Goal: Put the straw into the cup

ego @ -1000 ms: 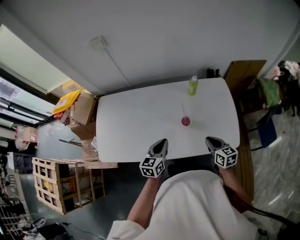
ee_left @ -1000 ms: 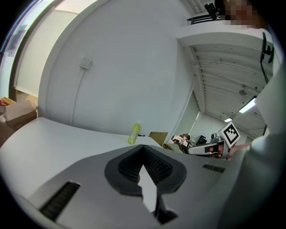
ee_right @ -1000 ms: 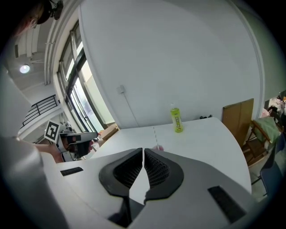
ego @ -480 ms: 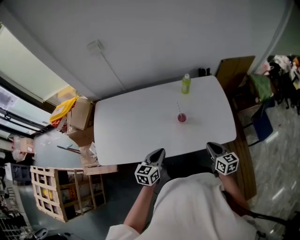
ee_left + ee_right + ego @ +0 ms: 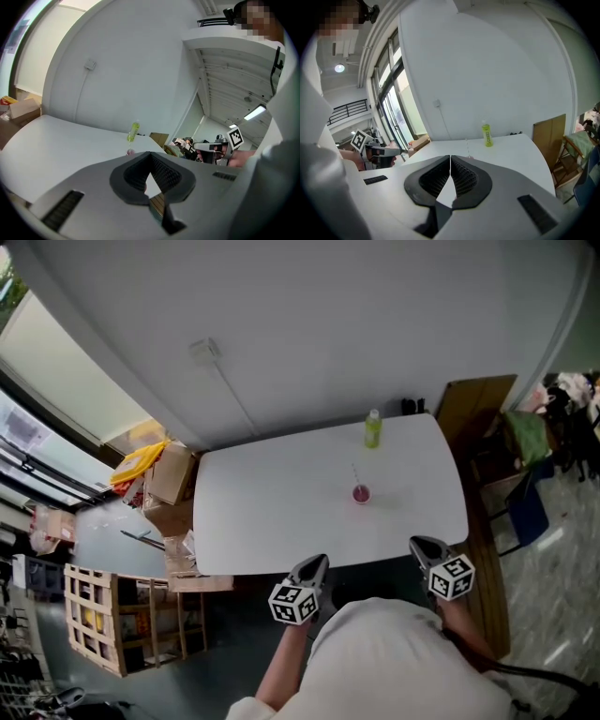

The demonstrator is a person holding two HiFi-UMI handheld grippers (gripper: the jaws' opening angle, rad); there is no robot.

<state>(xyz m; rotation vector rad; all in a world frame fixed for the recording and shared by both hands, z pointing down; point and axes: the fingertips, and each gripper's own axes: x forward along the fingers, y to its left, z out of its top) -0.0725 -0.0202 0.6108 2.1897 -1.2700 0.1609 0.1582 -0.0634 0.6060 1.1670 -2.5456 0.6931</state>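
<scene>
White table (image 5: 272,493) takes up the middle, w/ the person at its near edge. L gripper (image 5: 317,564) and R gripper (image 5: 420,546) hang at that near edge, well apart from everything on top. Each has its jaws pressed together w/ nothing between them. Green bottle (image 5: 373,428) stands at the far edge, right of centre. Pink cup (image 5: 361,493) sits nearer than the bottle, also towards the right. Straw (image 5: 354,472) rises out of the cup, leaning a bit.

By my reckoning the job's done: straw's in the cup, neither claw grips anything, and I see no step left.

Only the head view gives the full layout, plus boxes (image 5: 169,465) and a wooden crate (image 5: 98,615) on the floor at left. L gripper view shows cup and bottle small beyond its jaws, straw hard to pick out. R gripper view shows straw and bottle clearly, but its own jaws hide the cup.
</scene>
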